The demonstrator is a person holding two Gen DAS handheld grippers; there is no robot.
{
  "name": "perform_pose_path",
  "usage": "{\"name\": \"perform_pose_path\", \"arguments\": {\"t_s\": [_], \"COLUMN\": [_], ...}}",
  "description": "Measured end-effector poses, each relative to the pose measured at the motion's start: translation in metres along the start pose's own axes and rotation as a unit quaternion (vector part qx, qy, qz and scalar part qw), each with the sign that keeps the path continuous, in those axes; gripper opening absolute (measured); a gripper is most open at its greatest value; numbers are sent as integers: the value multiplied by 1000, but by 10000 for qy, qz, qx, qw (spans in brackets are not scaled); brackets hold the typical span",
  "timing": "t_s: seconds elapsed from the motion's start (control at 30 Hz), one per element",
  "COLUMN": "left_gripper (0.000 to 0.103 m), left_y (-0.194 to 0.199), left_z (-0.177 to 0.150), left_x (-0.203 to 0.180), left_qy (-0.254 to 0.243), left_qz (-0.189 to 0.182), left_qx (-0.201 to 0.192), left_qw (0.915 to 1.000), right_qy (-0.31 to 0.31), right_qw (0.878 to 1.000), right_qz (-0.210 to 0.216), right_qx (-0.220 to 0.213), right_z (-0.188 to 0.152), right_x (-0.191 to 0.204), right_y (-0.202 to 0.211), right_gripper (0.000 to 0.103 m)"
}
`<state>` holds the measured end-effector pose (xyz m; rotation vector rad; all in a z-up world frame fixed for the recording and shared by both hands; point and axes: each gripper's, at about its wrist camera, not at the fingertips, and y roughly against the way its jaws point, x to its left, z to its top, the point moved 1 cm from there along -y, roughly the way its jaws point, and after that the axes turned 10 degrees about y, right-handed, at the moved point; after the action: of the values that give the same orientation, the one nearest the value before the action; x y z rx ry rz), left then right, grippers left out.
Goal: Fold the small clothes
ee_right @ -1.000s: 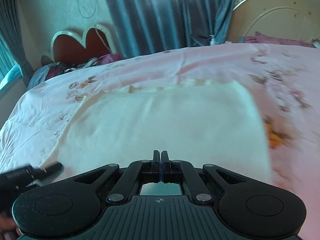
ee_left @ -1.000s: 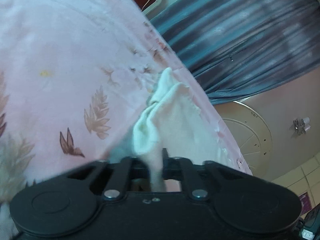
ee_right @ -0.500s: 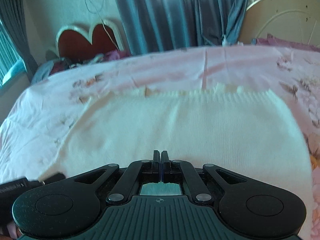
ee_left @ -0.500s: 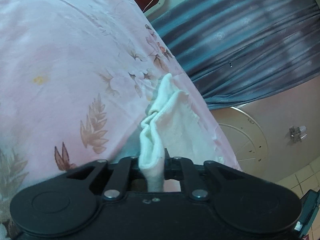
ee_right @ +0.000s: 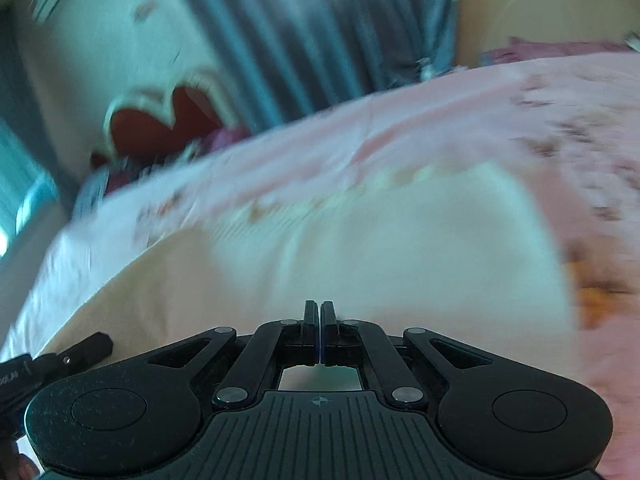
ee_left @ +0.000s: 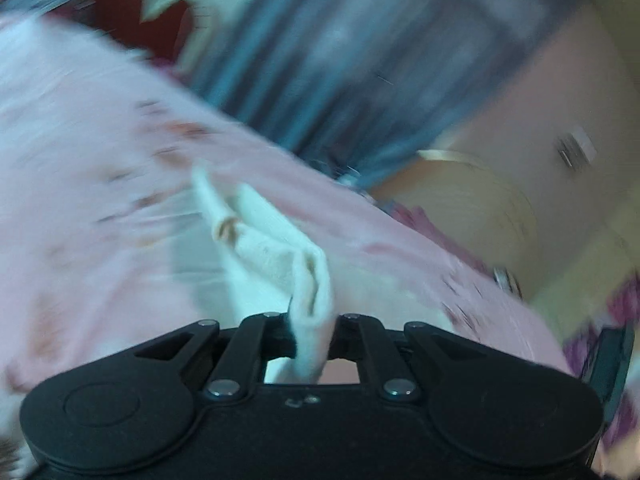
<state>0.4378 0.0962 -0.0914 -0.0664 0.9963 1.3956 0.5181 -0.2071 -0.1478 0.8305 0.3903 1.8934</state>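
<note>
A cream knitted garment [ee_right: 360, 248] lies spread on a pink floral bedsheet [ee_right: 500, 104]. My left gripper [ee_left: 312, 320] is shut on a bunched corner of the garment [ee_left: 280, 248], which trails away from the jaws over the sheet [ee_left: 80, 160]. My right gripper [ee_right: 319, 312] is shut at the garment's near edge, jaws pressed together; I cannot tell whether cloth is pinched between them. Both views are motion-blurred. The left gripper's tip [ee_right: 84, 350] shows at the lower left of the right wrist view.
A red heart-shaped headboard [ee_right: 160, 120] and blue-grey curtains [ee_right: 320, 32] stand behind the bed. A round cream frame [ee_left: 488, 200] leans by the wall beyond the bed's edge. Purple cloth [ee_right: 560, 46] lies at the far right.
Both grippers have swung, tilting and blurring the views. The left gripper has carried its garment corner along; the cloth now bunches toward the upper left.
</note>
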Motion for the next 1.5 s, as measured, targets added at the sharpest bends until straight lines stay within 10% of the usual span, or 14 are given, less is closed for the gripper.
{"name": "perform_pose_path", "arguments": {"t_s": [0.27,0.37,0.43,0.47,0.67,0.87,1.37,1.43,1.5], "left_gripper": [8,28,29,31,29,30,31,30,29], "left_y": [-47,-69,-55,-46,-40,-77,-94,-86,-84], "left_z": [-60,-88,-90,-84,-23,-24,-21,-15,-9], "left_x": [-120,-137,-140,-138,-77,-29,-9,-14,-17], "left_qy": [-1088,-1085,-1078,-1153,-867,-504,-462,-723,-884], "left_qz": [-417,-569,-867,-918,-105,414,-9,-192,-311], "left_qx": [873,1810,1831,1700,946,1405,1769,1358,1142], "left_qw": [9893,9758,9733,9744,9917,9879,9831,9879,9890], "right_qy": [-652,-718,-742,-704,-412,-526,-490,-99,266], "right_qw": [9962,9967,9965,9964,9961,9921,9886,9908,9919], "right_qz": [-297,-174,-136,-23,780,1027,1146,972,792], "right_qx": [-496,-326,-358,-470,-79,498,849,933,959], "right_z": [14,11,8,7,13,8,19,20,21], "right_x": [-101,-121,-126,-127,-99,-84,-79,-68,-56], "right_y": [87,98,105,111,78,29,-13,-15,-14], "right_gripper": [0,2,58,62,41,41,41,14,11]}}
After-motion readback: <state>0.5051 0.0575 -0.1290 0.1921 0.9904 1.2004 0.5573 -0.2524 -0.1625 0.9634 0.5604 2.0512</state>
